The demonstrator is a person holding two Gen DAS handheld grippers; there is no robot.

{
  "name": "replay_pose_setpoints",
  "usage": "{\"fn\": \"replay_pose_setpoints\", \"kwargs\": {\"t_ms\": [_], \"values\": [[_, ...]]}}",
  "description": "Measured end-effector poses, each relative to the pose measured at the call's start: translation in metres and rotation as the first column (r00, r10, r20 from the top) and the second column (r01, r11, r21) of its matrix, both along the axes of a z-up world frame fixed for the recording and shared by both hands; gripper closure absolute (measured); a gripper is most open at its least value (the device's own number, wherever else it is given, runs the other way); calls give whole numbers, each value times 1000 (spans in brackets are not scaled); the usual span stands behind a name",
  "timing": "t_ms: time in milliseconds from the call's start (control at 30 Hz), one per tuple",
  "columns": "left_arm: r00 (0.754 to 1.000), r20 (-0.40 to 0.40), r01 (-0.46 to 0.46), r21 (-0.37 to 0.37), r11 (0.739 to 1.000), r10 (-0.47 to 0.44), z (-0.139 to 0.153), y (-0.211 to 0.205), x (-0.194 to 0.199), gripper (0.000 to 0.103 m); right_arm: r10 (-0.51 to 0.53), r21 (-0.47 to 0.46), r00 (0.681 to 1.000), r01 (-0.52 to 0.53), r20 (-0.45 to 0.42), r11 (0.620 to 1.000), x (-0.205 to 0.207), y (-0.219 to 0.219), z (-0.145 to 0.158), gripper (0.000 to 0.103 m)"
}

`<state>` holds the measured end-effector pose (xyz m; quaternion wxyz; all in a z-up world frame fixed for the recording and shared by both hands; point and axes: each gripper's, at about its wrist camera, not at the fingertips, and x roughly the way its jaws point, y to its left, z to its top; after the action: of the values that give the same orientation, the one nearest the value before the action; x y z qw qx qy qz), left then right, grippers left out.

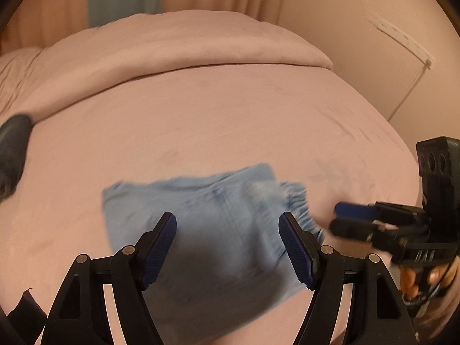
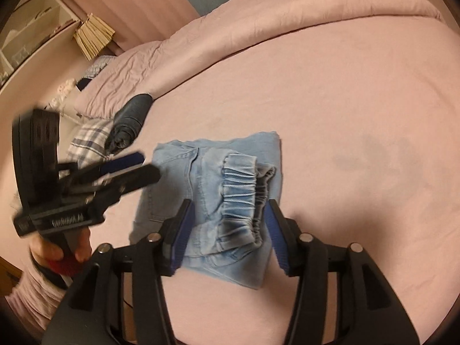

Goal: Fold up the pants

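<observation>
The light blue denim pants [image 2: 224, 195] lie folded into a compact rectangle on the pink bed sheet [image 2: 359, 115], with the elastic cuffs on top. They also show, blurred, in the left wrist view [image 1: 218, 224]. My left gripper [image 1: 228, 230] is open and empty above the pants' near part; it also shows at the left of the right wrist view [image 2: 143, 164]. My right gripper [image 2: 228, 215] is open and empty, its jaws astride the cuffs just above them. It shows in the left wrist view [image 1: 339, 218] beside the pants' right edge.
A rolled dark garment [image 2: 129, 123] lies on the sheet left of the pants, next to a plaid cloth [image 2: 89, 141]. A folded pink duvet [image 1: 178, 46] runs along the far side of the bed. A wall and curtains stand behind.
</observation>
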<state>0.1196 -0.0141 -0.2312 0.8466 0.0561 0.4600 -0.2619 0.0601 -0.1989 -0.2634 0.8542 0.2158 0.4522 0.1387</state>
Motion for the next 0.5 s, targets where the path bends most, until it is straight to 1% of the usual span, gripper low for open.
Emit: {"fn": "replay_pose_setpoints", "kwargs": {"t_ms": [67, 200, 267, 333, 400, 500], "values": [[999, -13, -35, -9, 999, 35, -3, 15, -4, 29, 3, 5, 1000, -3, -5, 1000, -2, 1, 1, 42], [996, -10, -92, 17, 996, 93, -9, 30, -14, 29, 6, -12, 1000, -6, -6, 1000, -6, 12, 4, 42], [994, -38, -103, -15, 995, 102, -14, 38, -20, 29, 24, -18, 1000, -23, 14, 1000, -5, 17, 10, 42], [992, -50, -113, -26, 993, 112, -18, 41, -26, 29, 56, 2, 998, -56, 37, 998, -3, 21, 14, 42], [991, -52, -121, -22, 992, 120, -22, 44, -31, 29, 79, 7, 996, -79, 42, 997, 8, 31, 17, 42], [988, -47, -151, -35, 988, 150, -25, 55, -39, 29, 120, -22, 992, -119, 43, 993, 26, 50, 19, 42]]}}
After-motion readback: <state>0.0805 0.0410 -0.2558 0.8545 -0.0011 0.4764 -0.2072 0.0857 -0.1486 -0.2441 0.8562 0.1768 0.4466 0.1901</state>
